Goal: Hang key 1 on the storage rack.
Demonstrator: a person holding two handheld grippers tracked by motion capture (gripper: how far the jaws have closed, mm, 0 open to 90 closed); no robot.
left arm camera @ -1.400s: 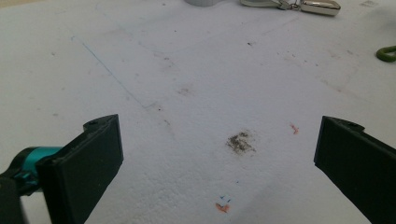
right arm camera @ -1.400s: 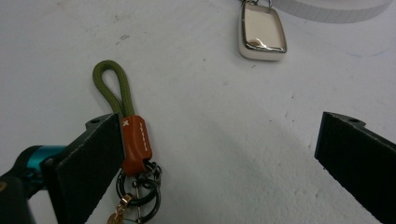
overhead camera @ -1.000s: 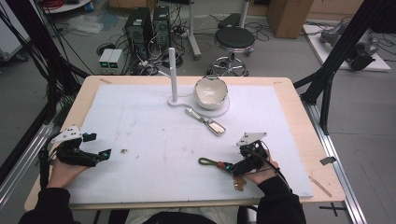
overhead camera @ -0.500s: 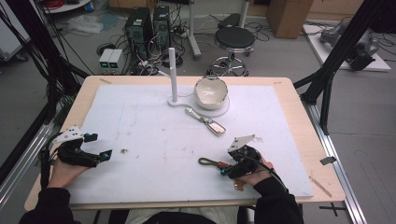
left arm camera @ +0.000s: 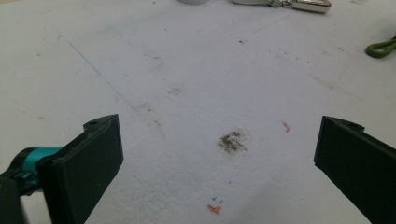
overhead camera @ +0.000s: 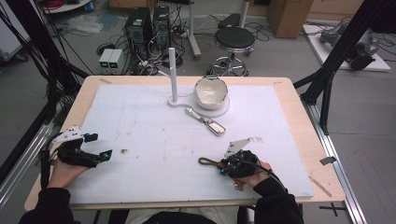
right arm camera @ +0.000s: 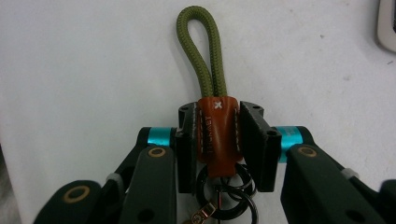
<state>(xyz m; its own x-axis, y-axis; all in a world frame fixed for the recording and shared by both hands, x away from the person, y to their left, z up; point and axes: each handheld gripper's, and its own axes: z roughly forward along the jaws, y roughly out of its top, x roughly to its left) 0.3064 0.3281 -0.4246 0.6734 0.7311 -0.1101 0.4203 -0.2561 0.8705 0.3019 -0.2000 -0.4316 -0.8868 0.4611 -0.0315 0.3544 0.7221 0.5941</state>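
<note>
**Keychain pinched by its leather sleeve; the grip is narrow**

The right gripper (right arm camera: 218,135) has its jaws closed on a keychain (right arm camera: 217,133), clamping the brown leather sleeve from both sides. The olive cord loop (right arm camera: 201,51) sticks out past the jaw tips toward the top of the frame, and black split rings (right arm camera: 229,196) hang below. In the high view this gripper (overhead camera: 223,166) sits lower right of centre on the white mat (overhead camera: 149,121).

The left gripper (left arm camera: 219,154) is spread wide over bare, smudged mat, holding nothing; in the high view it rests at the lower left (overhead camera: 105,156).

Risks, as I judge them: the sleeve is smooth and rounded, so it could twist or slide out if swung. The dangling rings could snag.

Hard to read: the rings are cut off at the bottom edge, along with a small brass-coloured piece. The embossed lettering on the leather is illegible. A second, silver keychain (overhead camera: 205,120) lies near a white bowl (overhead camera: 211,91) and white post (overhead camera: 172,74).
</note>
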